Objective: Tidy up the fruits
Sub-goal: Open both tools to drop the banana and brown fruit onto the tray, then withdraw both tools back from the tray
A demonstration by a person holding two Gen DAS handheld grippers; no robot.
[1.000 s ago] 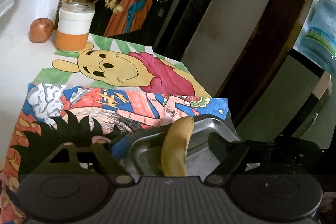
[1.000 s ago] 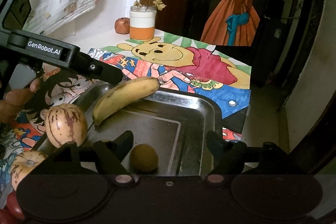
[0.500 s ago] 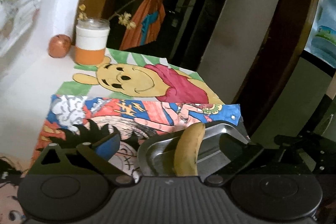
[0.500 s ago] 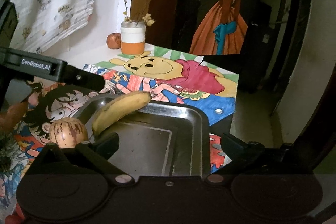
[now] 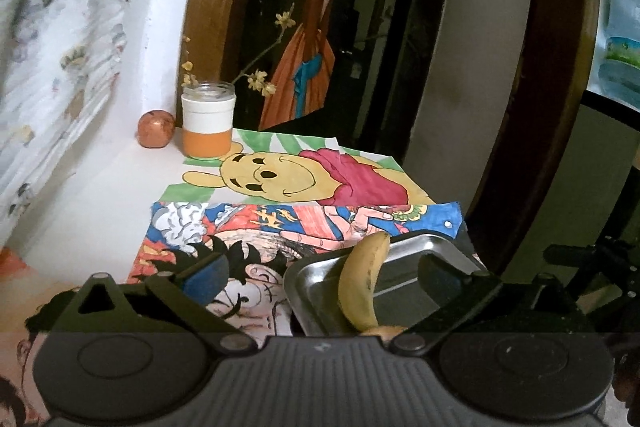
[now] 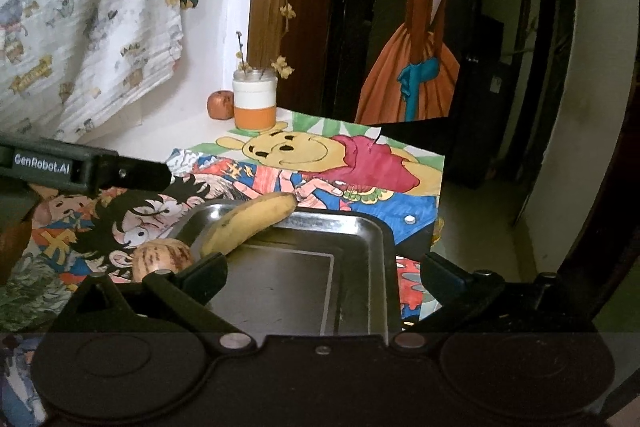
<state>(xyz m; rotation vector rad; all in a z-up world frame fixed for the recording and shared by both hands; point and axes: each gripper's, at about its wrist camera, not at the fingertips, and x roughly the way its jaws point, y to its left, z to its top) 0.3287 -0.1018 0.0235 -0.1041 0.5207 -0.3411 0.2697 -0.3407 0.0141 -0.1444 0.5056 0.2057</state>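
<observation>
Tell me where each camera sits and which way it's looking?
Left wrist: rides the left claw, looking along the table at the banana in the metal tray; own open fingers show.
Right wrist: rides the right claw, looking over the tray; own open fingers and the left claw's arm show.
Shared: banana, tray, orange jar.
</observation>
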